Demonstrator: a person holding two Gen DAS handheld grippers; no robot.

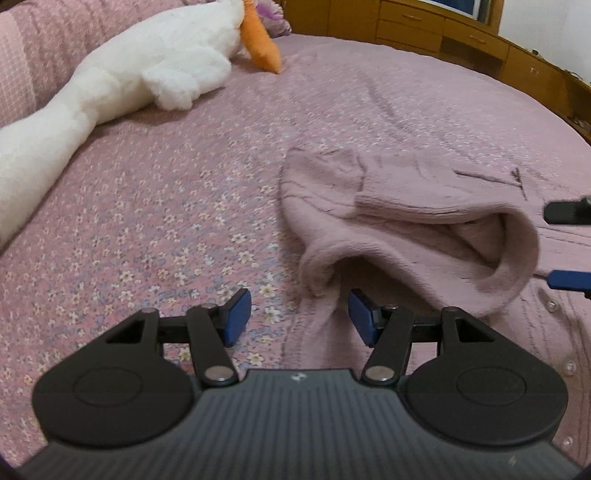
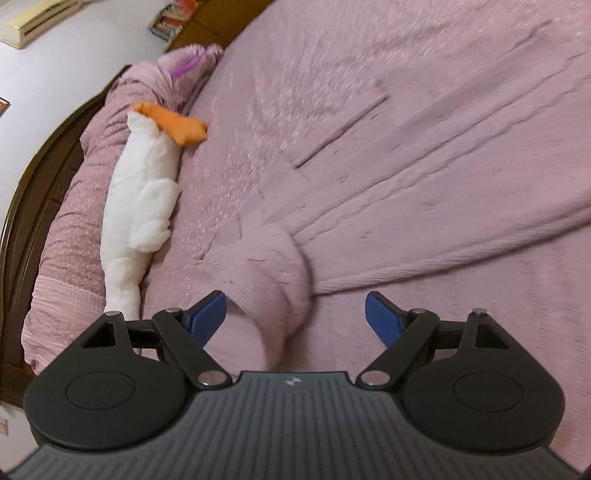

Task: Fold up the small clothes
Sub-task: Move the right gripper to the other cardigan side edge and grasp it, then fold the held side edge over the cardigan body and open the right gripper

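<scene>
Soft pink ribbed-knit cardigan (image 1: 406, 229) is lying spread on the bed (image 1: 184, 203), which is wearing a pink quilted cover printed with small pale flowers. The knit is thick and fuzzy, with fine vertical ribs; a row of small pearly round buttons (image 1: 550, 304) is showing along its front edge at the right of the left wrist view. One sleeve is lying doubled back over the body, its ribbed cuff gaping open in a rounded, tube-like mouth.

Left tool (image 1: 297, 317) is hanging just over the near edge of the garment, black linkage arms and flat blue pads standing apart with nothing between them; released. Its right-hand pad is sitting over the knit, the left-hand one over bare floral cover.

Right tool (image 2: 295, 317) is standing wide, also released. A bunched fold of the sleeve (image 2: 273, 280) is lying in the gap between its blue pads, nearer the left pad; the picture is blurred there, so contact cannot be told. Its tips are also poking in at the right edge of the left wrist view.

A long white plush goose with an orange felt-like beak (image 2: 140, 192) is lying along the far side of the bed, well apart from the cardigan. Wooden drawers (image 1: 424, 26) are standing beyond the bed.
</scene>
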